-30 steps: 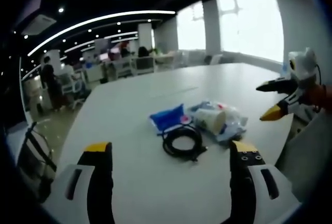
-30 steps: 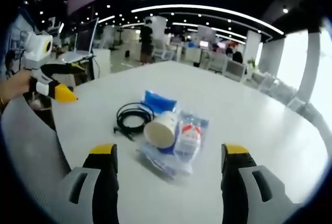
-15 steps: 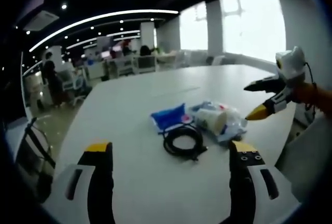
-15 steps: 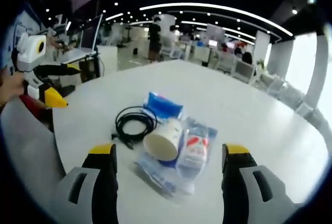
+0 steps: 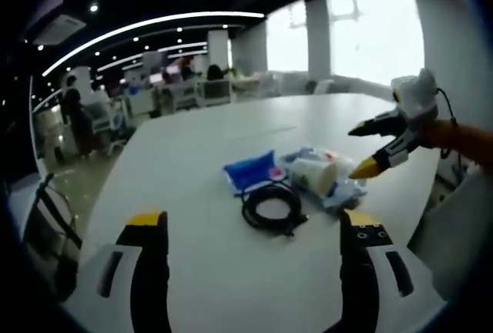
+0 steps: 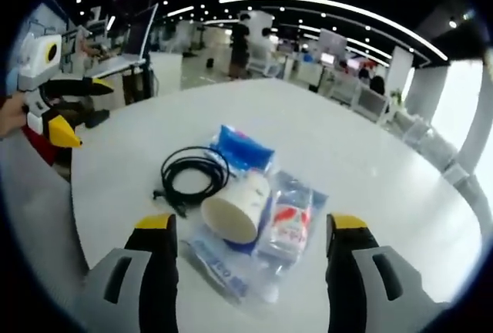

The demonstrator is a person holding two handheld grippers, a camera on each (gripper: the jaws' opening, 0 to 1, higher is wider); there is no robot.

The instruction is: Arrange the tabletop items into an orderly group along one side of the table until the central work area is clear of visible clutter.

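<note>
Table (image 6: 370,163), one cup (image 6: 235,207), one cable (image 6: 191,177), both tools (image 5: 254,229) (image 6: 250,233) gaping, empty.

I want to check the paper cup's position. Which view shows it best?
The right gripper view: the paper cup lies on its side, open mouth facing the camera. The left gripper view shows it smaller, from the side.

Cup (image 6: 235,206) between cable (image 6: 190,177) and packet (image 6: 289,217)
</note>
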